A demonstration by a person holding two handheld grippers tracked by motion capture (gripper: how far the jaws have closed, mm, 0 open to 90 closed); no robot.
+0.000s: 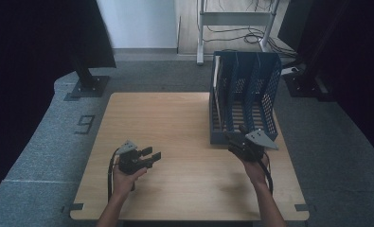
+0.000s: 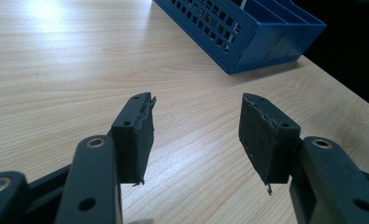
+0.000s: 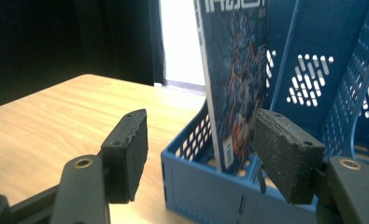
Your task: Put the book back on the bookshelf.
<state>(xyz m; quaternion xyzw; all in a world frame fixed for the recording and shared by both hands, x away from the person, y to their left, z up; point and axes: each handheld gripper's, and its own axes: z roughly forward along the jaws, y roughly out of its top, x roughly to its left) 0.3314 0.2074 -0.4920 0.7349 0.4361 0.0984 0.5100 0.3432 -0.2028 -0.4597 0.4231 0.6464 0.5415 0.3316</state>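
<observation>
Right hand-held gripper (image 3: 198, 158), jaws released, straddles the blue file rack's (image 3: 205, 186) front corner, magazine (image 3: 236, 70) upright just beyond.

I see a blue file rack (image 1: 245, 94) with walls pierced in a grid pattern of small holes. The magazine (image 3: 236, 84) inside has a dark blue cover with orange and pale line drawing and a white edge. The table (image 1: 175, 142) is light wood with fine grain. My grippers' pads (image 2: 140, 135) are black
</observation>
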